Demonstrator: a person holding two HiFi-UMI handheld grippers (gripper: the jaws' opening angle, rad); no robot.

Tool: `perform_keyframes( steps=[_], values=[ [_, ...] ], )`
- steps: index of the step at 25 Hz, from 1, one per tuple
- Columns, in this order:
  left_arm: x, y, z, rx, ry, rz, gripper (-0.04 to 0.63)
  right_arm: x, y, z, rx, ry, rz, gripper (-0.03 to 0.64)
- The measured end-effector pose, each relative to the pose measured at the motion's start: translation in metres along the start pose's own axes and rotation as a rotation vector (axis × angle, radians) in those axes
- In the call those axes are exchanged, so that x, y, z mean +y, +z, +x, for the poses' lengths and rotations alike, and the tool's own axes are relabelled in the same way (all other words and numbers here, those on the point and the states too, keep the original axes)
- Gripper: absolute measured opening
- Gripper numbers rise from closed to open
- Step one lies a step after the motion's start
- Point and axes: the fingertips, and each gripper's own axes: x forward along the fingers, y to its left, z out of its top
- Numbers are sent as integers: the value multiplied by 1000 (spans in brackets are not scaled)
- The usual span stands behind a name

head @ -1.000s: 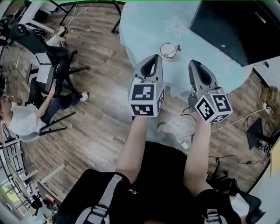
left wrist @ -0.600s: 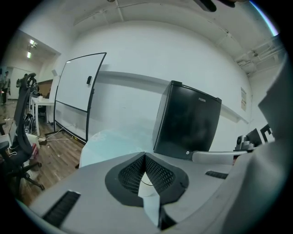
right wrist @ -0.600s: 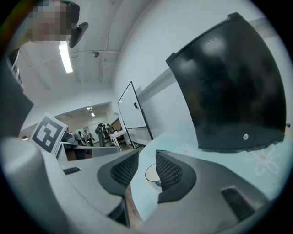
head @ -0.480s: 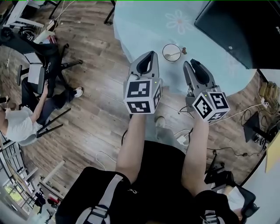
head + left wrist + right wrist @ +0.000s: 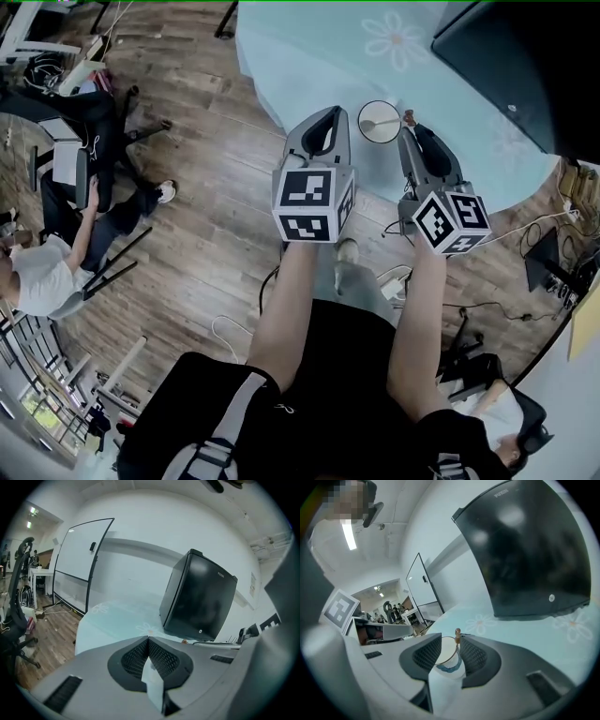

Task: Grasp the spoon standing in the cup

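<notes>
A white cup [image 5: 379, 122] stands near the front edge of the light blue table [image 5: 309, 56]. In it leans a spoon whose brown handle knob [image 5: 409, 116] juts out to the right. My right gripper [image 5: 412, 133] is just short of that knob. In the right gripper view [image 5: 451, 639] its jaws have just opened and now stand open. The cup [image 5: 448, 657] and the knob [image 5: 458, 632] show through the gap, and no pad touches them. My left gripper [image 5: 329, 113] hovers left of the cup, shut and empty [image 5: 148, 639].
A big black appliance [image 5: 525, 66] stands on the table behind the cup. A seated person [image 5: 47, 272] and an office chair [image 5: 84, 122] are on the wooden floor at left. Cables [image 5: 553, 244] lie at right. A whiteboard [image 5: 82, 564] stands beyond the table.
Both grippers have closed in on the cup. The right gripper's tips, once well short of it, now sit beside the spoon's handle.
</notes>
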Motion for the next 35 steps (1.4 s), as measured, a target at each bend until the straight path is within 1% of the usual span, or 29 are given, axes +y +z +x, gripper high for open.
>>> perform_keyframes(
  steps=[4,11,12,13,17,23,35],
  values=[
    [2,-1,9,14,-13,12,2,-9,-4,9,-3,-31,15,126],
    [7,6,19,26,-30,32,2,-18,-3,25,-18,-56,48,126],
    [8,8,19,25,-32,34,2,-17,-2,26,-20,-60,48,108],
    [9,9,20,24,-34,36,2,-16,-1,27,-22,-63,45,68],
    [8,17,22,15,-47,46,2,-12,3,30,-24,-59,36,51],
    [-3,43,20,-30,-81,74,2,2,26,22,-63,-21,21,51],
    [-38,91,11,-120,-153,129,2,16,83,-3,-158,11,-43,51]
  ],
)
